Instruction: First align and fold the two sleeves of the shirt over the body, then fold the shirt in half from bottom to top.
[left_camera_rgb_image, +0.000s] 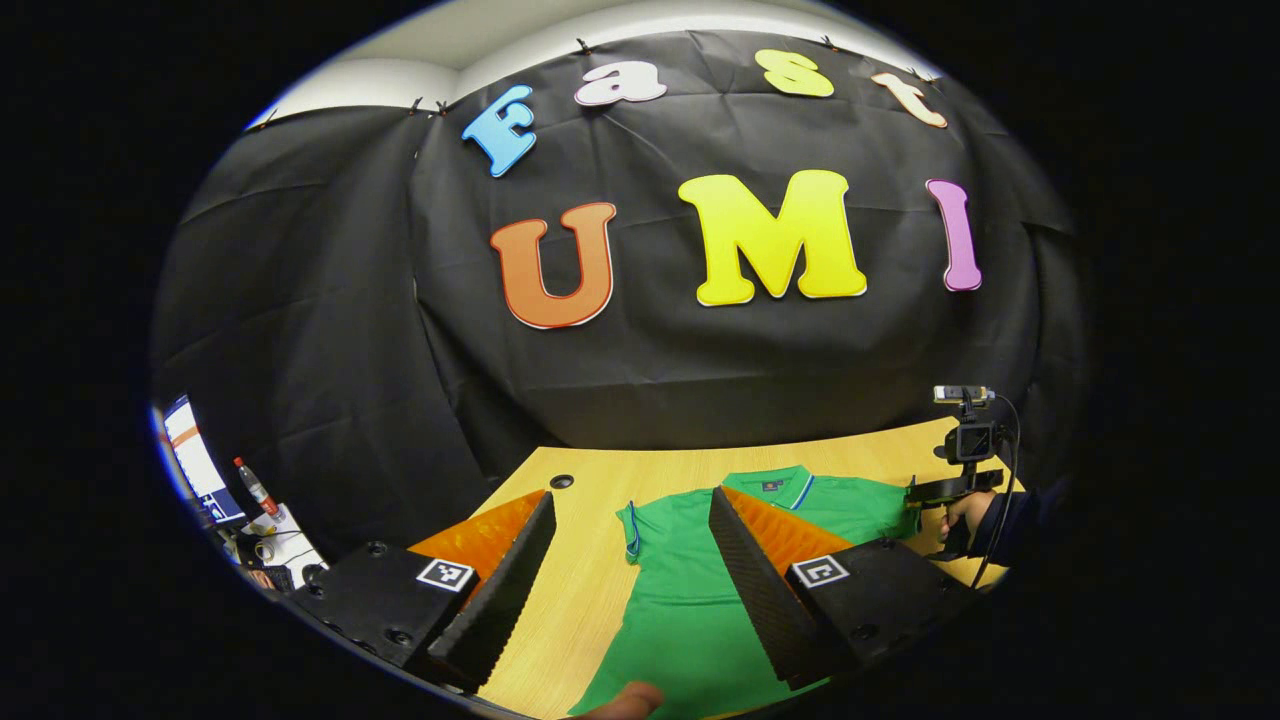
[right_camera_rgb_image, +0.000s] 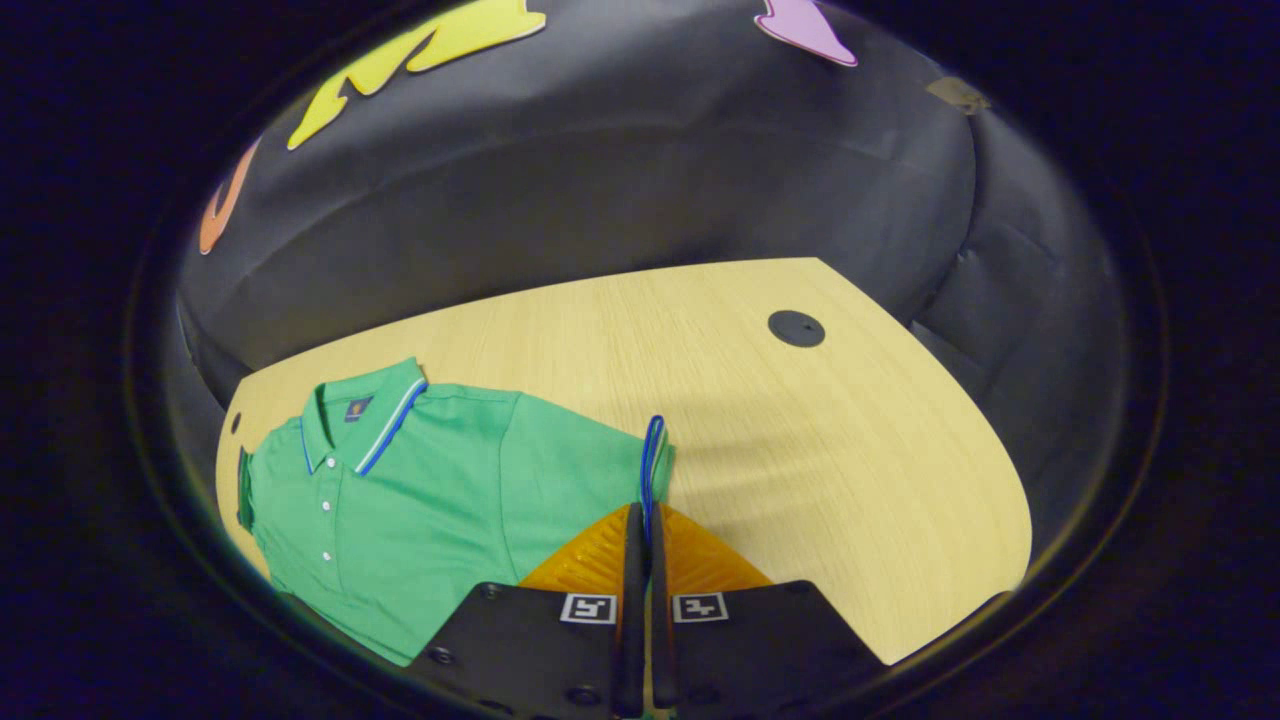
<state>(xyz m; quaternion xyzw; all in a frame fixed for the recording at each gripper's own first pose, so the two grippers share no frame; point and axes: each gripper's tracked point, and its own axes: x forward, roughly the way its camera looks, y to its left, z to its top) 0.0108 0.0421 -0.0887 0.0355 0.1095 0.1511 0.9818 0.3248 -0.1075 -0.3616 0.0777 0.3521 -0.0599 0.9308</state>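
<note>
Right claw (right_camera_rgb_image: 641, 560): I clamp the shirt (right_camera_rgb_image: 420, 490) sleeve's edge.
Left claw (left_camera_rgb_image: 630, 570): mine, apart, above shirt.
Table (right_camera_rgb_image: 800, 450): wooden.

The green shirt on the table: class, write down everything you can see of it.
The green shirt is a short-sleeved polo of knit-looking fabric, with a collar trimmed in blue and white, a small dark neck label and a white-buttoned placket. It lies flat, front up, on the pale wooden table. The right claw is shut on the blue-trimmed sleeve cuff. The left claw is open over the other sleeve; whether it touches the cloth cannot be told.
</note>
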